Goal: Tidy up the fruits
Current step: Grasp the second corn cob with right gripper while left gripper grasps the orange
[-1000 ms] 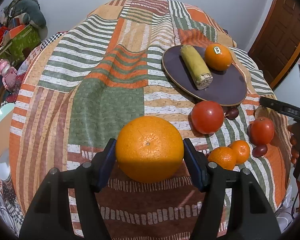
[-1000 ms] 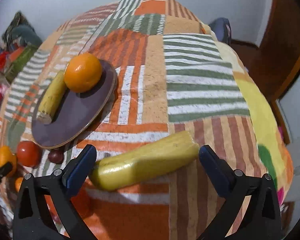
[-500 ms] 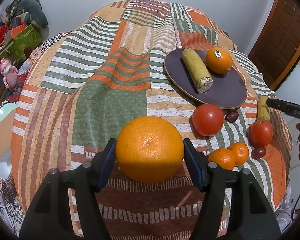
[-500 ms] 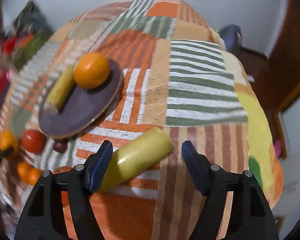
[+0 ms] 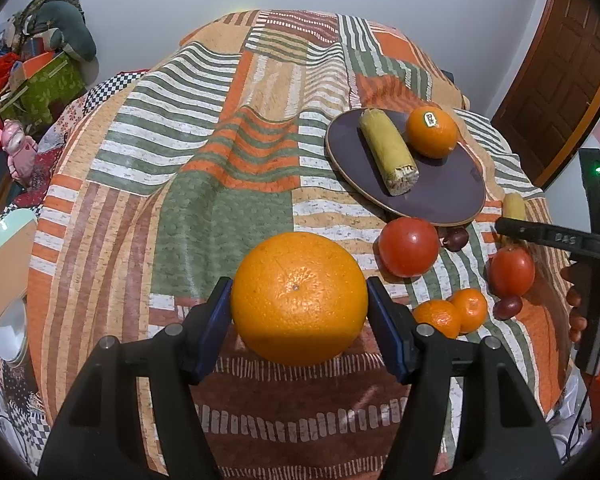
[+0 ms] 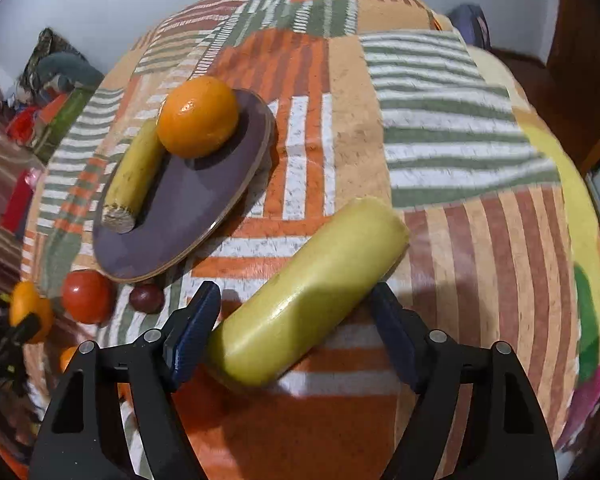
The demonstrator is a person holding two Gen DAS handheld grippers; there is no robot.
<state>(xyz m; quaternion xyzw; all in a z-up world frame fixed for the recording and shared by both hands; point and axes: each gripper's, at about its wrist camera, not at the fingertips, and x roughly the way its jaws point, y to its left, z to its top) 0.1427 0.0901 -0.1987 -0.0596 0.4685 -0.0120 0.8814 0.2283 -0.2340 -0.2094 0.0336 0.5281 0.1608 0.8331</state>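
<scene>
A lived-in room of a home: a patchwork bedspread (image 5: pixel 228 168) stretches ahead of the left jaws, a panelled wooden door (image 5: pixel 560 80) stands far to their right, and boxes with a stuffed toy (image 5: pixel 64 32) pile up far left.

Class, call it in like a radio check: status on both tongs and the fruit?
Left tongs clamped on big orange. Right tongs gripping yellow banana piece. Plate half free, path unobstructed.
</scene>
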